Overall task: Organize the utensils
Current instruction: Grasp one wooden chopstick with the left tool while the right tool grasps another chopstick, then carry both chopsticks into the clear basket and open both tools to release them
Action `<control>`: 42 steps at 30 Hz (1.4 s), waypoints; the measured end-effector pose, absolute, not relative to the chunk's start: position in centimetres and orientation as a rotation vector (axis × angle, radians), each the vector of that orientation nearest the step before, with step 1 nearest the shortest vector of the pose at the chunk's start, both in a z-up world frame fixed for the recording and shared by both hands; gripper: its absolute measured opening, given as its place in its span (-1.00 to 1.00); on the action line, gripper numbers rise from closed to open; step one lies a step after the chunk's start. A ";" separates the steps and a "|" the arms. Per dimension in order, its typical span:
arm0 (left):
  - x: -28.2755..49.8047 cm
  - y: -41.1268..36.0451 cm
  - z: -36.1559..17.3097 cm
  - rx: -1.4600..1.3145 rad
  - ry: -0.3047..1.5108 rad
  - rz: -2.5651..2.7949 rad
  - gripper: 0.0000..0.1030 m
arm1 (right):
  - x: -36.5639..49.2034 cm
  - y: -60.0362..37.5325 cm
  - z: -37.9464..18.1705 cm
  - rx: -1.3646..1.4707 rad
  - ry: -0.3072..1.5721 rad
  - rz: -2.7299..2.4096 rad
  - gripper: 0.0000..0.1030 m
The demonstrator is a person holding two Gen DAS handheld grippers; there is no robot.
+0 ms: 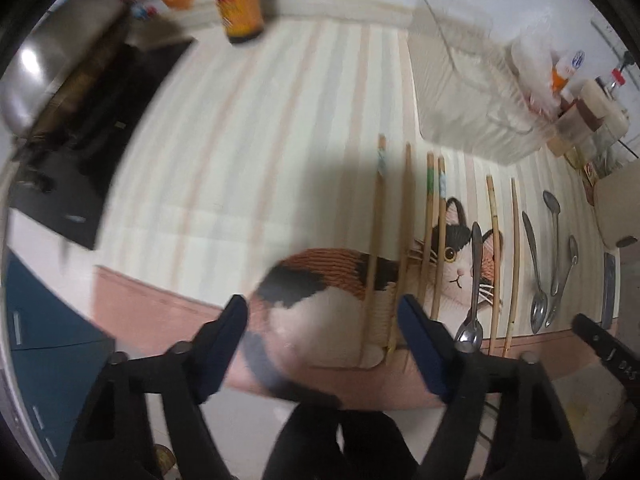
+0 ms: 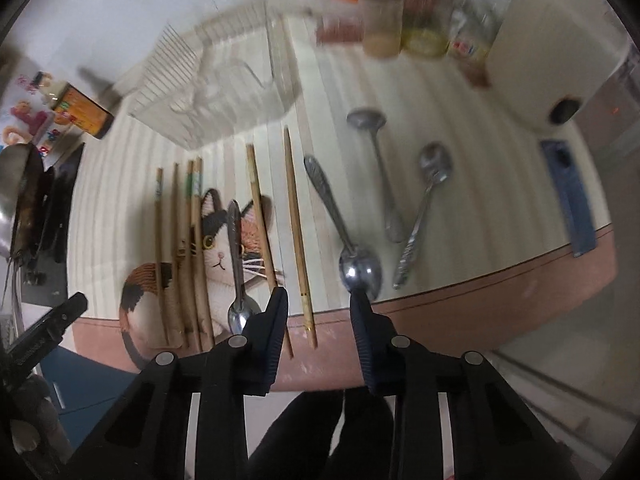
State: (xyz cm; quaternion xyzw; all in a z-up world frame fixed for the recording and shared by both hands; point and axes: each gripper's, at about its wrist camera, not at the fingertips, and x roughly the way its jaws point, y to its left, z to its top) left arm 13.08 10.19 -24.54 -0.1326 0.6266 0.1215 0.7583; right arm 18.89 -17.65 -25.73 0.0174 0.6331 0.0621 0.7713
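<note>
A kitchen counter wears a striped mat (image 1: 240, 152) with a cat picture on it, and a clear rack (image 2: 224, 92) stands at the back. On the mat lie wooden chopsticks (image 2: 295, 216) in a row and four metal spoons (image 2: 340, 216) among and beside them. The chopsticks look light, thin and stiff, and they may roll. The spoons look heavier, hard and slippery, so the thin middle of the handle is probably the best place to pinch. Both tools point almost straight down at the near edge of the mat. The left gripper (image 1: 324, 320) is partly open and holds nothing, with two chopstick ends between its fingers. The right gripper (image 2: 318, 304) is narrower, also empty, with one chopstick end in its gap.
</note>
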 end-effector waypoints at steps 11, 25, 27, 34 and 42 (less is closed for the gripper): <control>18.4 8.1 -32.7 -0.255 1.462 0.213 -0.51 | 23.2 -14.4 -32.6 -0.005 1.472 0.109 -0.34; 12.9 8.6 -33.6 -0.225 1.468 0.216 -0.90 | 19.5 -12.7 -35.2 -0.212 1.510 0.066 -0.87; 12.9 8.7 -33.4 -0.219 1.478 0.213 -0.90 | 19.3 -12.8 -35.2 -0.212 1.523 0.058 -0.86; 14.7 9.3 -33.0 -0.214 1.480 0.201 -0.88 | 22.8 -12.2 -35.4 -0.243 1.548 0.039 -0.85; 15.1 9.3 -33.3 -0.198 1.473 0.197 -0.89 | 22.7 -11.3 -34.8 -0.271 1.527 0.031 -0.82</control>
